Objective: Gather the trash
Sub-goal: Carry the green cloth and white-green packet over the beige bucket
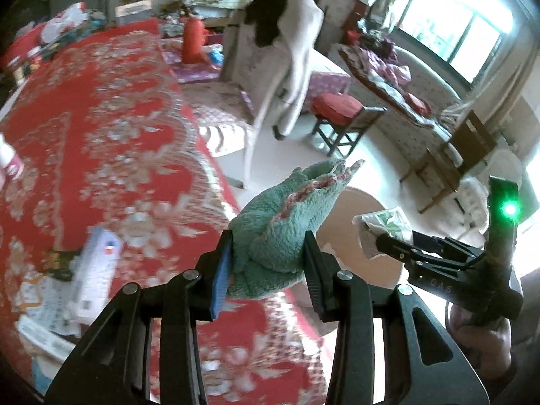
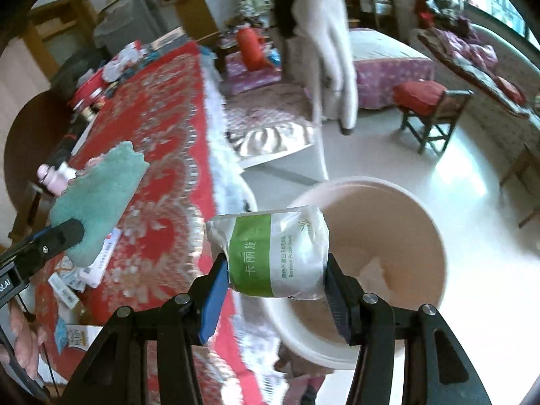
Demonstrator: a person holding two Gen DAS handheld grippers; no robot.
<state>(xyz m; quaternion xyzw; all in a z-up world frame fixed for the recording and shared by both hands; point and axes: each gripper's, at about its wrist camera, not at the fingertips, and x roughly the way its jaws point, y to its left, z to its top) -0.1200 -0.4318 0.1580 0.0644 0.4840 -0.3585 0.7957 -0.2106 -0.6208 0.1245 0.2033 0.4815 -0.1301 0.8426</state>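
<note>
Gripping a soft, light cloth [image 1: 280, 233], the left tool [image 1: 268, 270] mirrors the right tool [image 2: 275, 281], which pinches a crushable, slippery tissue pack [image 2: 273, 253] mid-body above the bin [image 2: 435, 222].

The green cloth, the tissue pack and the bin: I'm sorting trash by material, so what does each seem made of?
The green cloth, in the left gripper, looks like fluffy microfibre or terry: matte, nubbly pile. The tissue pack, in the right gripper, looks like thin glossy plastic film, crinkled and printed, probably over paper tissues. The bin seems smooth moulded plastic with a pale sheen.

One cloth [image 1: 280, 233], one tissue pack [image 2: 276, 253], one basin [image 2: 422, 209]
</note>
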